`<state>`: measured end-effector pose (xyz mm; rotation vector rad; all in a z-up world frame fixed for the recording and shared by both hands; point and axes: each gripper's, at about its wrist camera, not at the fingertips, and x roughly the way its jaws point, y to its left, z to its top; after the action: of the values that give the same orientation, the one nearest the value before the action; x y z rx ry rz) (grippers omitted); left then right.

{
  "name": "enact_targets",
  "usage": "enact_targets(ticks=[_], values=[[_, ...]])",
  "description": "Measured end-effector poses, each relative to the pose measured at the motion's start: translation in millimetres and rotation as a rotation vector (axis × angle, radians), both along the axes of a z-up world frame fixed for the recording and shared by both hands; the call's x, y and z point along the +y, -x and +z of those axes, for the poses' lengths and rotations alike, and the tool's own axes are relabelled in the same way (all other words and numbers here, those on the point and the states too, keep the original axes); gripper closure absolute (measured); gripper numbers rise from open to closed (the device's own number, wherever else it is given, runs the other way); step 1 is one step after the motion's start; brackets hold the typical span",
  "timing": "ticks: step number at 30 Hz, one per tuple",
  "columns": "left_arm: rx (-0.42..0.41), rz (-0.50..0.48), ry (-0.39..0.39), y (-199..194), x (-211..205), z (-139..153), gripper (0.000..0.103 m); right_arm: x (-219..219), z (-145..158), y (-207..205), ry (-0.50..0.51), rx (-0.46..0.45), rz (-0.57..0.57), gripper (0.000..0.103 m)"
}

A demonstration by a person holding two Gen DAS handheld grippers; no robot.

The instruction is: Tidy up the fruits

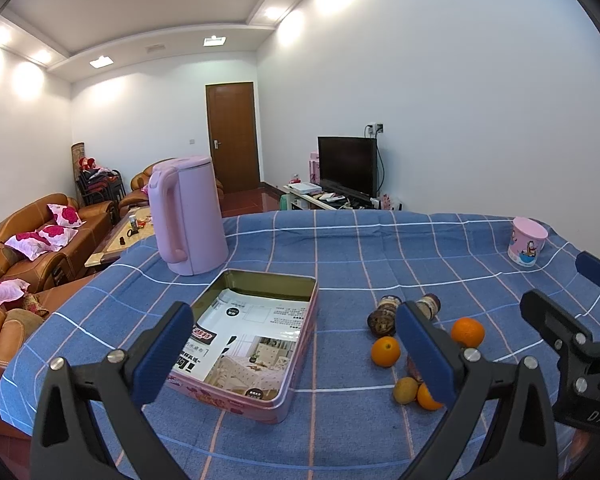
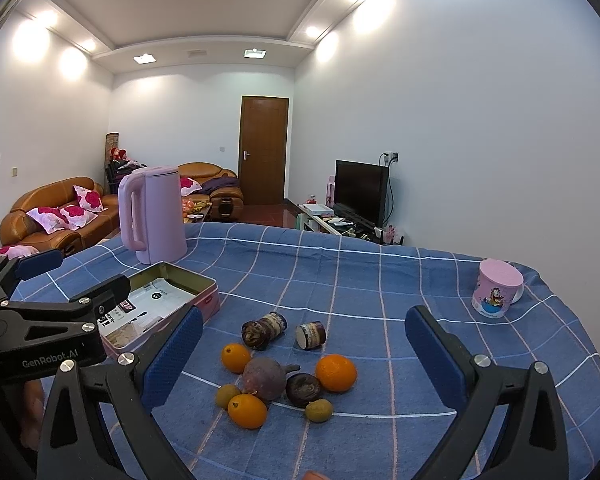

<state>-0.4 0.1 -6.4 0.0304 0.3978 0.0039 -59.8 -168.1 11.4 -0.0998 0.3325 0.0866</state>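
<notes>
Blue checked cloth [image 2: 340,280] covered the surface. Saw 3 oranges [image 2: 335,372], 2 small yellow-green fruits [image 2: 318,410], 1 large purple fruit [image 2: 264,378] and 1 dark shrivelled fruit [image 2: 303,389] clustered near the front edge, touching or just beside each other. Found 2 small jars [image 2: 310,335] lying tipped just behind them. Noted pink tin [image 1: 260,340] open at the left, pink kettle [image 1: 190,216] behind it, pink mug [image 2: 496,292] near the right edge. Left claw [image 1: 292,356] spread above the tin, pinching nothing; right claw [image 2: 304,356] spread over the fruits, empty.
</notes>
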Motion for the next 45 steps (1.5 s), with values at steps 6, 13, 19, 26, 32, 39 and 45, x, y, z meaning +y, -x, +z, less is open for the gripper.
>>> enact_targets(ticks=[6, 13, 19, 26, 32, 39, 45], values=[[0.002, 0.001, -0.001, -0.2, 0.4, -0.2, 0.0, -4.4, 3.7, -4.4, -0.001, 0.004, 0.001, 0.001], [0.001, 0.0, 0.0, 0.2, 0.5, 0.0, 0.0, -3.7, 2.4, -4.0, -0.002, 0.006, 0.002, 0.001], [0.001, 0.001, -0.001, 0.6, 0.7, -0.4, 0.0, -3.3, 2.5, -3.5, -0.001, 0.01, 0.004, 0.001], [0.002, 0.003, 0.0, 1.0, 1.0, -1.7, 0.0, -2.2, 2.1, -3.1, 0.0, 0.012, 0.008, 0.001], [0.002, 0.004, 0.0, 0.8, 1.1, -1.6, 0.0, -2.3, 2.5, -3.9, 0.0, 0.015, 0.011, 0.001], [0.005, 0.004, 0.002, 1.0, 2.4, -2.3, 0.0, -2.0, 1.6, -4.5, 0.0, 0.016, 0.011, 0.001], [0.011, 0.006, 0.001, 1.6, 3.8, -4.3, 0.0, -1.7, 0.4, -5.4, 0.003, 0.02, 0.012, 0.001]])
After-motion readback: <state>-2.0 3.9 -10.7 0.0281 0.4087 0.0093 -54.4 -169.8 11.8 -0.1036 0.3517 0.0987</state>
